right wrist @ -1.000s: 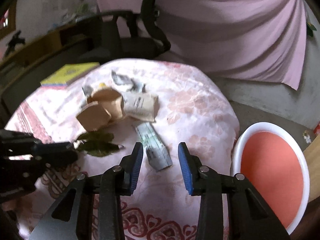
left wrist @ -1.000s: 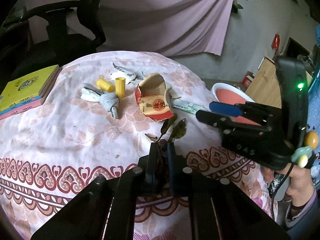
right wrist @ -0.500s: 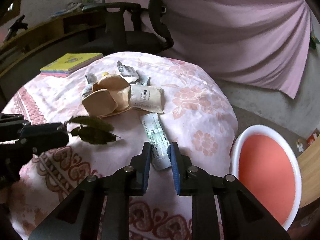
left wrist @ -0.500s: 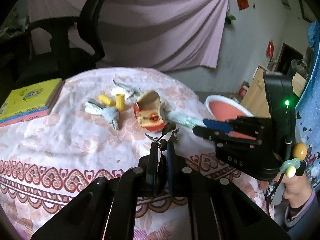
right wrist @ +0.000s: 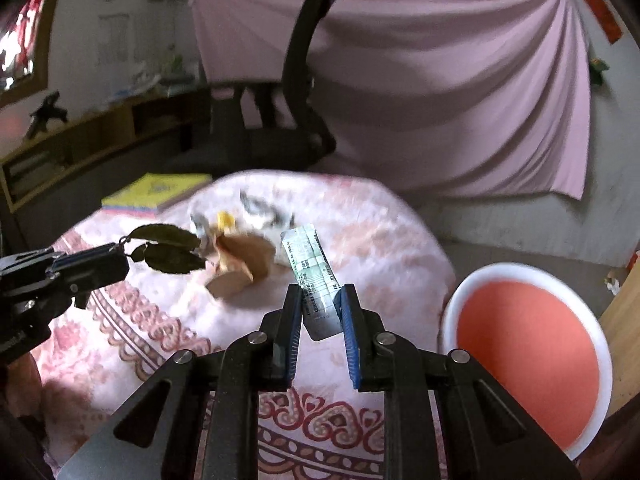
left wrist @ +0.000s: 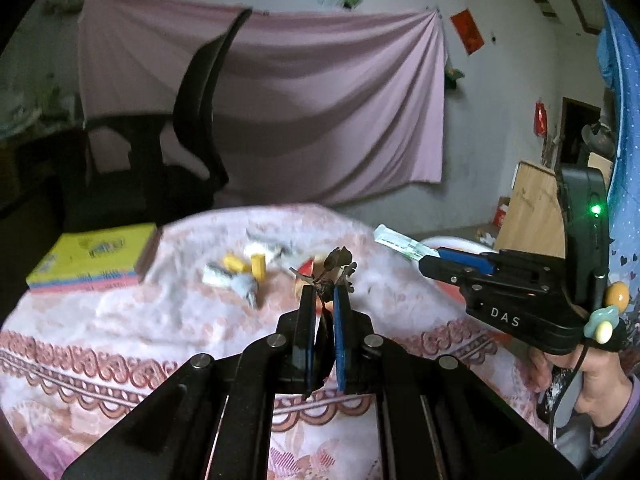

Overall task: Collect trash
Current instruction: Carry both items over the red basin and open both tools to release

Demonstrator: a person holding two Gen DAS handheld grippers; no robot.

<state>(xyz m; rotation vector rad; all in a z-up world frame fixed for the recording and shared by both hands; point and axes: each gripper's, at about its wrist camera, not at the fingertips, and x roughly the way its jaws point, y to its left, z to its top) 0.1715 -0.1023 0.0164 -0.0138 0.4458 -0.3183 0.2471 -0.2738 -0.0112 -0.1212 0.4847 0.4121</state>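
My left gripper (left wrist: 324,294) is shut on a twig with dark dried leaves (left wrist: 340,260), held up above the pink floral tablecloth (left wrist: 120,320). From the right wrist view the same leaves (right wrist: 168,248) stick out of the left gripper (right wrist: 120,254) at the left edge. My right gripper (right wrist: 320,296) is shut on a flat silver-green wrapper (right wrist: 310,256), lifted off the table. A white bin with a red inside (right wrist: 448,316) stands on the floor to the right of the table. In the left wrist view the wrapper (left wrist: 398,242) juts from the right gripper (left wrist: 434,258).
On the cloth lie a crumpled brown paper box (right wrist: 240,260), two yellow cylinders (left wrist: 258,266), crumpled grey wrappers (left wrist: 224,276) and a stack of books (left wrist: 96,258). A black office chair (left wrist: 192,140) stands behind the table. A hand (left wrist: 592,380) holds the right gripper.
The right jaws closed on the wrapper and lifted it off the cloth. The left gripper rose with the leaf twig. Both views tilted up.
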